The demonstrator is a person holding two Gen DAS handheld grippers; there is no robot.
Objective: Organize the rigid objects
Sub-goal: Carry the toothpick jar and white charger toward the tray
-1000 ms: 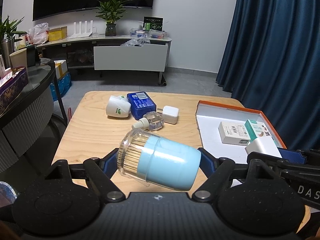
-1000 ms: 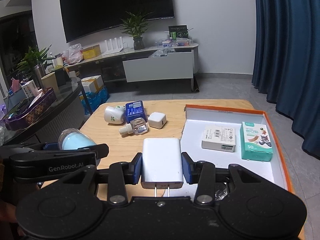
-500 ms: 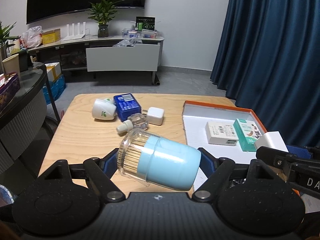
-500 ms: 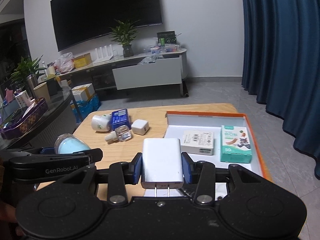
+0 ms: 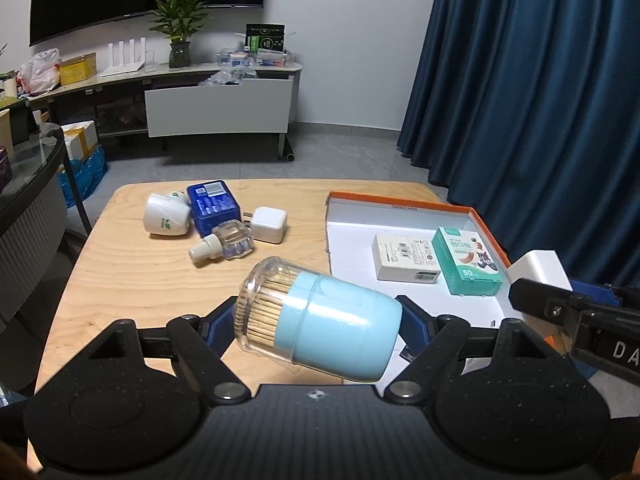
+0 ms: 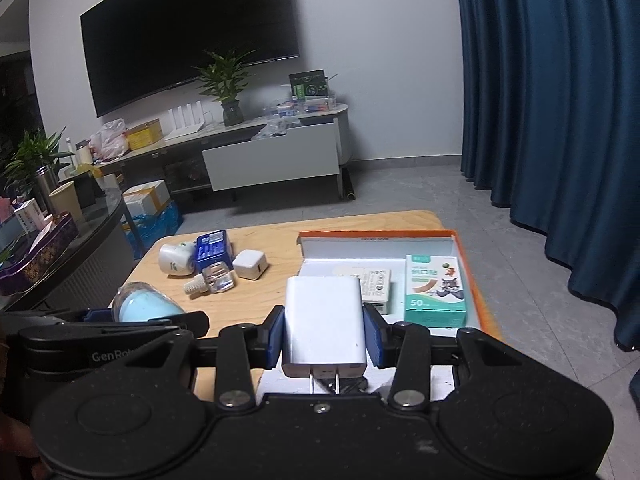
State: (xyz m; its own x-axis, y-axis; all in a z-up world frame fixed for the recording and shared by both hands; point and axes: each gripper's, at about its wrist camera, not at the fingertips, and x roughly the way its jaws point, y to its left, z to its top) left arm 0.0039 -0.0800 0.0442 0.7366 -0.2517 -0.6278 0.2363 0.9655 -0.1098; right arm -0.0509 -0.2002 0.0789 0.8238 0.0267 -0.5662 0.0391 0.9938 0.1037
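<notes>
Left hand-held gripper (image 5: 318,330): clamped on the toothpick jar (image 5: 320,326), blue pads pressing both ends; the jar lies tilted on its side between them, clear end at 10 o'clock, pale blue body at 4 o'clock, held above the bench (image 5: 132,280).
Right hand-held gripper (image 6: 325,334): closed narrow on the white charger (image 6: 325,320), pads on its two flat sides, plug prongs pointing back at 6 o'clock toward the camera.
Charger's place: over the near end of the orange-rimmed tray (image 6: 474,280), which lies at 12 to 1 o'clock from the right hand-held gripper.
Tray contents: white box (image 5: 406,258) and teal plaster box (image 5: 466,266) lying flat side by side, the teal one on the right.
Tray from the left hand-held gripper: at 1 to 2 o'clock; the right hand-held gripper with its charger shows at 3 o'clock.
Loose cluster on bench: at 11 o'clock of both grippers, well apart from them: white round plug-in (image 5: 166,220), blue box (image 5: 214,208), clear bottle (image 5: 224,242) lying on its side, small white cube plug (image 5: 270,224), all packed close.
Beyond the bench: grey floor, TV cabinet with potted plant (image 5: 178,30), blue curtain (image 5: 540,100) at right.
</notes>
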